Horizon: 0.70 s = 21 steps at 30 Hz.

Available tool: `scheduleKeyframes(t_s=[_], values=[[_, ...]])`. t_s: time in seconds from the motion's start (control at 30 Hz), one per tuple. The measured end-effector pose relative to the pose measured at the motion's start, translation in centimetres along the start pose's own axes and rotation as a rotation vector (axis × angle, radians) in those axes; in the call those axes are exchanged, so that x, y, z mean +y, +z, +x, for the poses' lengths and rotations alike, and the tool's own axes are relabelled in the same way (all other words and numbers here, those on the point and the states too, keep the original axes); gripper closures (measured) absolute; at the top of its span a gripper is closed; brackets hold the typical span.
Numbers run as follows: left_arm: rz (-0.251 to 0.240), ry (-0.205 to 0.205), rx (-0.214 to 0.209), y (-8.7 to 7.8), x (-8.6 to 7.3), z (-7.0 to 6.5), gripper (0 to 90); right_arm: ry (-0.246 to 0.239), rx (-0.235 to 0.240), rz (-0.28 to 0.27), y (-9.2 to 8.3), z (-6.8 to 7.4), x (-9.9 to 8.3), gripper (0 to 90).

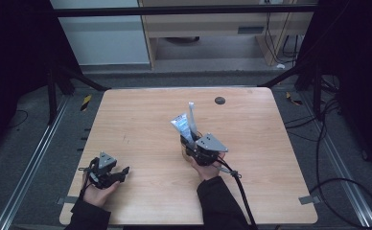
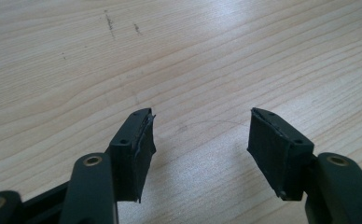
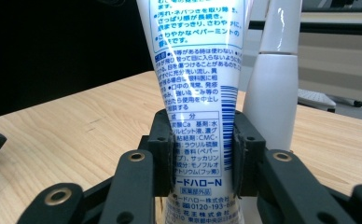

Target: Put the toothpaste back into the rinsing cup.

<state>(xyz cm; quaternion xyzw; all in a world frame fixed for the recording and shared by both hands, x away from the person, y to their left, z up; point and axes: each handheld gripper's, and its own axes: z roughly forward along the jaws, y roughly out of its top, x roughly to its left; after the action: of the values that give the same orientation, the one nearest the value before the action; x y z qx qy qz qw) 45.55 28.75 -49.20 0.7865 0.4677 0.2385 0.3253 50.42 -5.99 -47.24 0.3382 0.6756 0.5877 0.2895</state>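
Observation:
A white and blue toothpaste tube (image 1: 181,125) (image 3: 195,84) stands upright near the middle of the wooden table (image 1: 136,120). My right gripper (image 1: 192,145) (image 3: 202,151) is shut on the tube's lower part, one pad pressing on each side. A white toothbrush-like handle (image 1: 192,115) (image 3: 274,93) rises just behind the tube; what holds it I cannot tell. My left gripper (image 1: 120,174) (image 2: 201,135) rests low over bare wood at the table's front left. It is open, with nothing between its fingers.
A small black round disc (image 1: 219,100) lies near the table's far edge. Cables (image 1: 328,182) run over the floor to the right of the table. Dark frame posts stand at the far corners.

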Motion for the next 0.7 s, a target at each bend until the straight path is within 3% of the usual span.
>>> scheduleKeyframes(t_s=[0.1,0.53,0.63,0.7], values=[[0.003,0.0,-0.001,0.1,0.0,0.0,39.4,0.015,0.007,0.024,-0.1,-0.1,0.3,63.7],[0.002,-0.001,-0.001,0.0,0.0,0.0,39.4,-0.013,-0.004,0.175,-1.3,-0.4,2.0,51.6],[0.003,-0.001,-0.001,0.1,0.0,0.0,39.4,-0.025,-0.022,0.208,-1.6,-0.4,2.5,41.3],[0.003,-0.001,-0.002,0.1,0.0,0.0,39.4,-0.025,0.001,0.228,-1.9,-0.5,2.9,41.1]])
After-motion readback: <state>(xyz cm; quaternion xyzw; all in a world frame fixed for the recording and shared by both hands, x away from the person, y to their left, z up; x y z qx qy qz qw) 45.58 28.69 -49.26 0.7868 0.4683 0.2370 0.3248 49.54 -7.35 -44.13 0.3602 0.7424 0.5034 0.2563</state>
